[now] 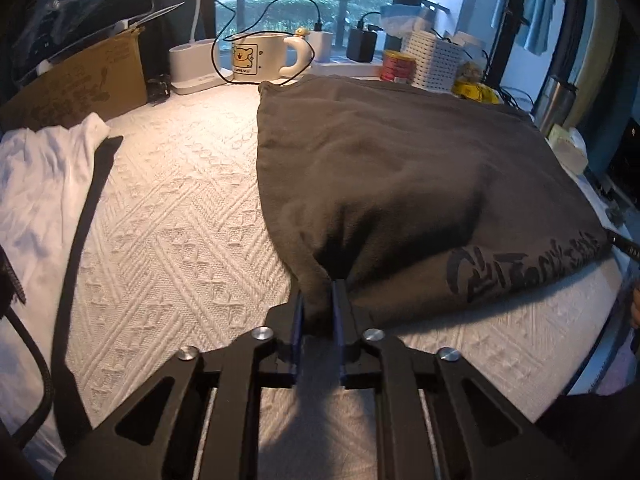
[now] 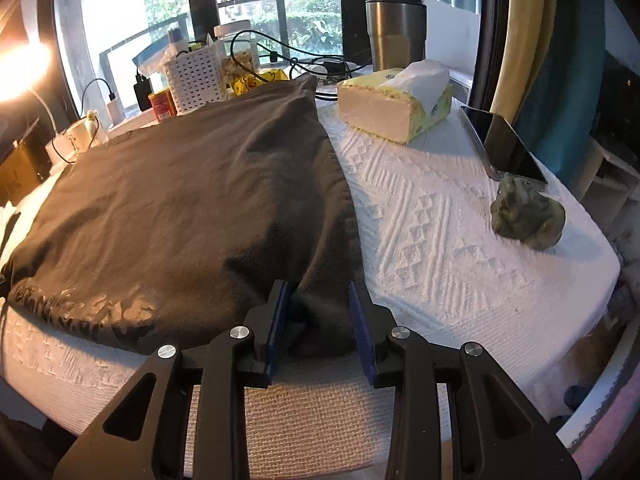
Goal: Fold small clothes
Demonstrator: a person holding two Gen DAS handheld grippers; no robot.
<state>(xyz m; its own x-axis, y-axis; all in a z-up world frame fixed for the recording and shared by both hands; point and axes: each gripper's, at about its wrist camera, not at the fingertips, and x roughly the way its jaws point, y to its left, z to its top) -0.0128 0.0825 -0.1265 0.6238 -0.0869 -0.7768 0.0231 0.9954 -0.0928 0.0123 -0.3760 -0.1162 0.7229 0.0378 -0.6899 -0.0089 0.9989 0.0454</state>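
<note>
The table [image 1: 180, 208] was covered with a white cloth [image 2: 440, 220] that had a raised woven pattern of zigzags and diamonds, and on it lay the dark grey garment [image 1: 400, 168], a soft and matte piece, folded to a rough rectangle with a black print near its front edge. It lay in the middle of the table, with its front edge close to the person. The left gripper [image 1: 318, 312] was clenched on the near left corner of the garment, and the fabric was bunched between its blue pads. The right gripper [image 2: 318, 316] had the near right corner between its 2 fingers, but the jaws stood wider and I could not tell if the pads really pressed on the fabric. This was the main risk, in my judgement: if only 1 corner came up with the lift, the fold would go crooked and the lower layers would slide open. The textured cloth could also drag on the soft fabric and wrinkle it. At the far edge the garment nearly touched a cream mug [image 1: 260, 58] with cables around it, and a tissue pack [image 2: 396, 108] was near, so a wide swing could knock them. A white garment [image 1: 44, 184] lay apart at the left.
</note>
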